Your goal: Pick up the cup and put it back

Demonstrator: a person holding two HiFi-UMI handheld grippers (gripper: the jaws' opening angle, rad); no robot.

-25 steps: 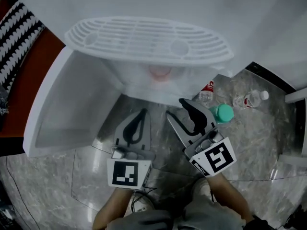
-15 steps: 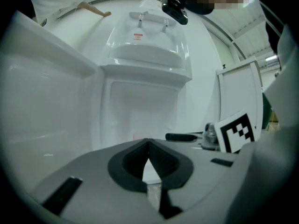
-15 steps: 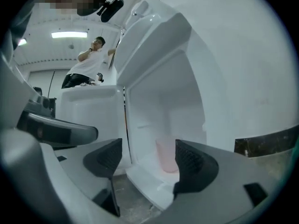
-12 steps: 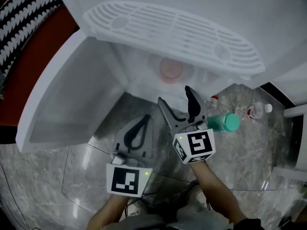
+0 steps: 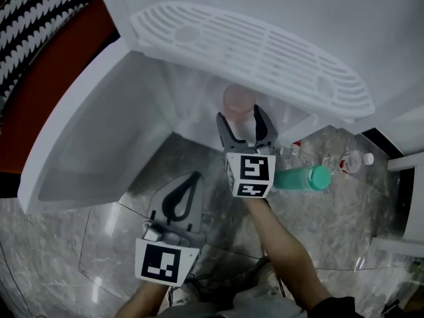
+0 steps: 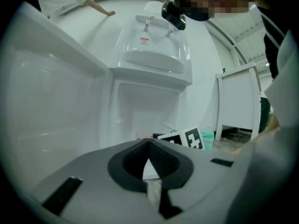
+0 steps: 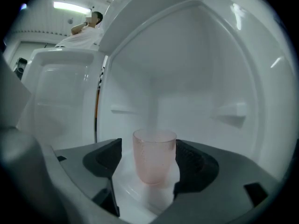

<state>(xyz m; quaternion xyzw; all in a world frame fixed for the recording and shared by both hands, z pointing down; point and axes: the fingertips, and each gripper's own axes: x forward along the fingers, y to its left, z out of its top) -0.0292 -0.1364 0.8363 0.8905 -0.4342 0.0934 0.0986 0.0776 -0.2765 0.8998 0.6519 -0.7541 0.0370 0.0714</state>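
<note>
On the floor of the white compartment [image 7: 201,69] the cup [image 7: 154,155] stood upright. It was a pale pink, see-through tumbler with a speckled wall, open at the top and seemingly empty. It looked light and stiff, probably plastic, though glass could not be ruled out. Its smooth, slightly tapered side might slide in a loose pinch, so a hold around the middle of the wall, below the rim, seemed safest.

The right gripper [image 5: 242,121] had just been opening its jaws and held them spread wide, one on each side of the cup. The pads were close beside the wall but not pressing, so nothing was gripped.

Further out, the compartment's side walls carried small ledges [image 7: 230,110] above cup height. A slotted white panel [image 5: 252,48] jutted over the opening, so a lift probably had little headroom, and the free way out ran straight back toward the person. The open door [image 5: 86,138] stood off to the left.

Below the door, the left gripper [image 5: 195,177] was closed on nothing and well clear. A green-capped bottle [image 5: 301,177] showed on the marble floor [image 5: 73,244] to the right, apart from that path.
</note>
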